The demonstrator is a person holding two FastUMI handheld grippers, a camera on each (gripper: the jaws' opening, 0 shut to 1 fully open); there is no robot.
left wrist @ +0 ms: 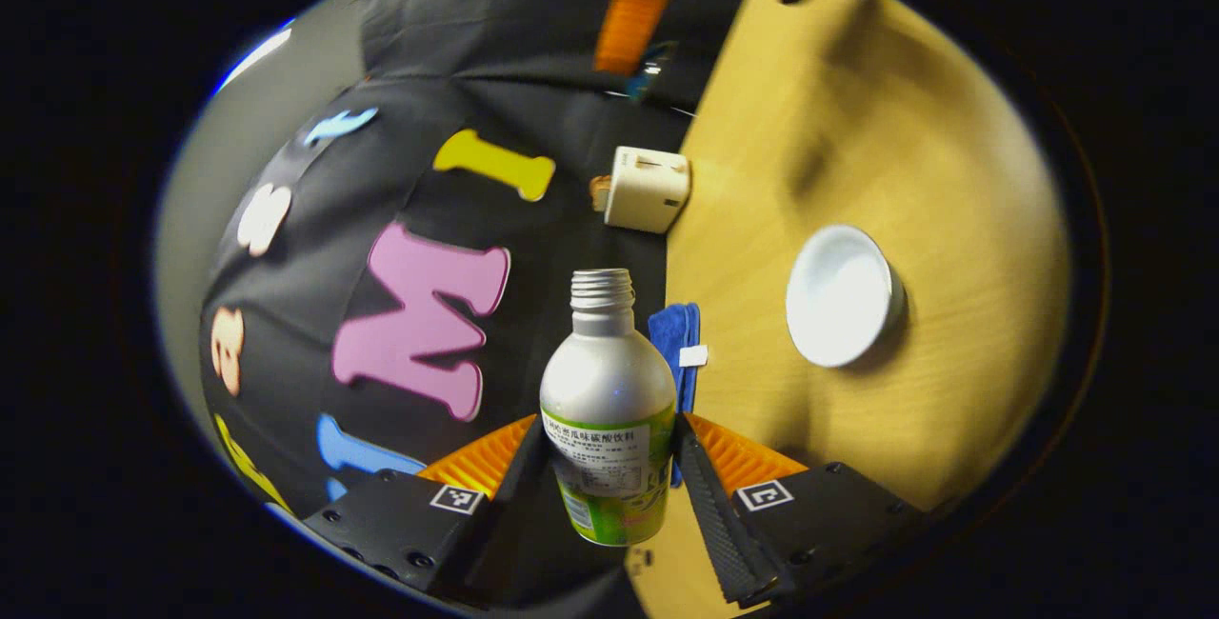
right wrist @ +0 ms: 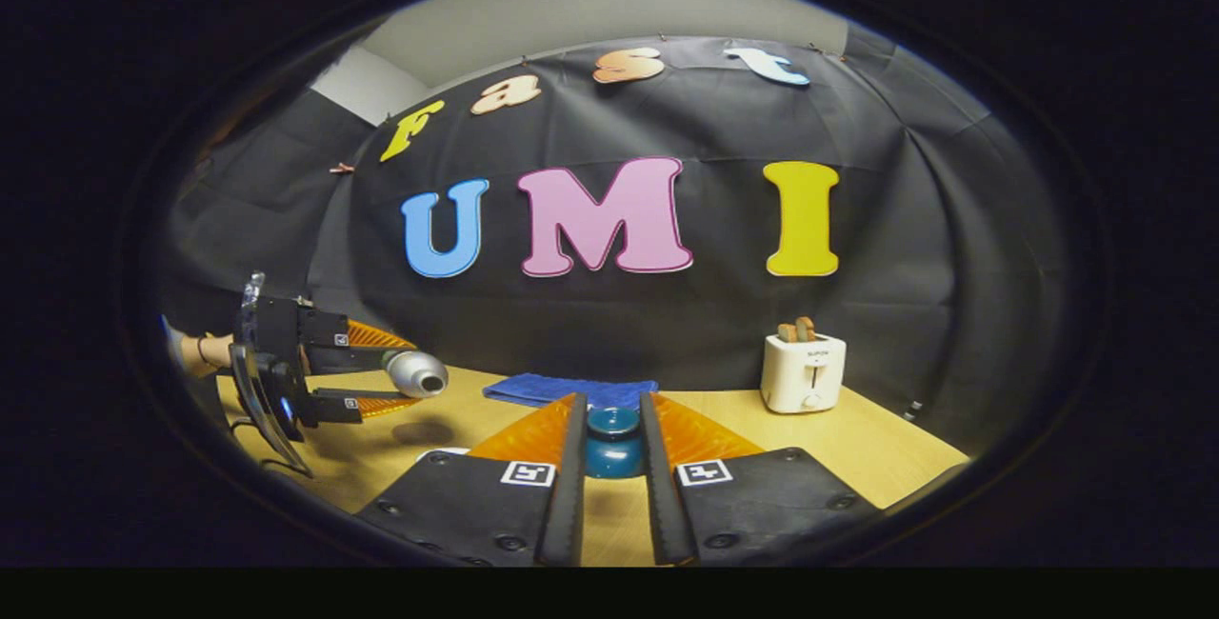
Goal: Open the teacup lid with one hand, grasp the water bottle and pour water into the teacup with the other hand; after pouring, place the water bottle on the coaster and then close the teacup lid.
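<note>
Jaws of left gripper (left wrist: 609,467) clamped on label-wrapped water bottle (left wrist: 607,400)

Water bottle (left wrist: 608,409): silver metal body, green-and-white label, threaded neck uncapped; lower centre of the left gripper view, gripped at its label band; in the right gripper view it lies tipped near horizontal at left (right wrist: 416,373), open mouth facing the camera. Teacup (left wrist: 843,295): white, round, open, seen from above at right of centre on the wooden table. Teacup lid (right wrist: 612,443): dark teal, knobbed, bottom centre of the right gripper view, held clear of the cup.
</note>
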